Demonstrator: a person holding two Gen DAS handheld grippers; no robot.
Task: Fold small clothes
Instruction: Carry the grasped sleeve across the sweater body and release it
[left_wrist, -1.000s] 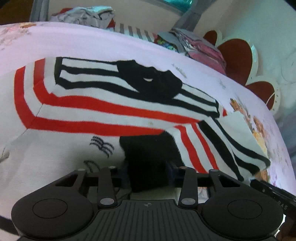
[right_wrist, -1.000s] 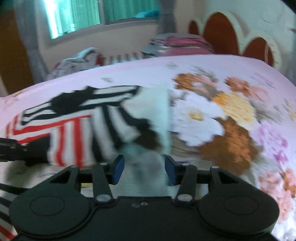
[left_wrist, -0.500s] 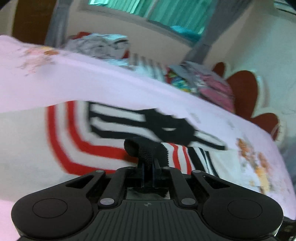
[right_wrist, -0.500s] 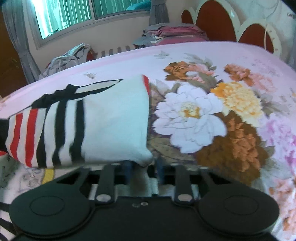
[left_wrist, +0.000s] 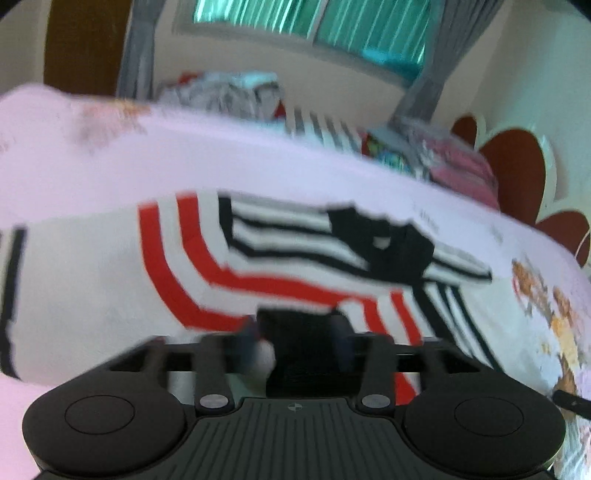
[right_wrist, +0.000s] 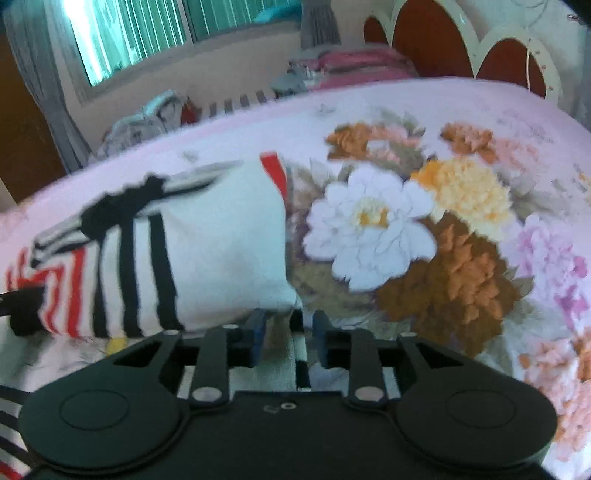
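Observation:
A small white shirt with red and black stripes (left_wrist: 122, 280) lies spread on the bed. Its sleeve is folded over the body, seen in the right wrist view (right_wrist: 207, 251). My left gripper (left_wrist: 299, 339) is open, with the sleeve's black cuff (left_wrist: 310, 350) lying loose between its fingers. My right gripper (right_wrist: 286, 336) is open, with the white corner of the fold (right_wrist: 288, 354) between its fingers. The left gripper's tip (right_wrist: 22, 306) shows at the left edge of the right wrist view, at the cuff.
The bed has a pink floral sheet (right_wrist: 424, 229). Piles of other clothes (left_wrist: 229, 92) lie along its far edge under a window. A folded pink stack (right_wrist: 351, 62) sits by the red scalloped headboard (right_wrist: 443, 40).
Both grippers were shut on the sleeve half a second ago, holding it folded across the shirt. Both have now opened, and the cuff and fold corner lie released on the shirt.

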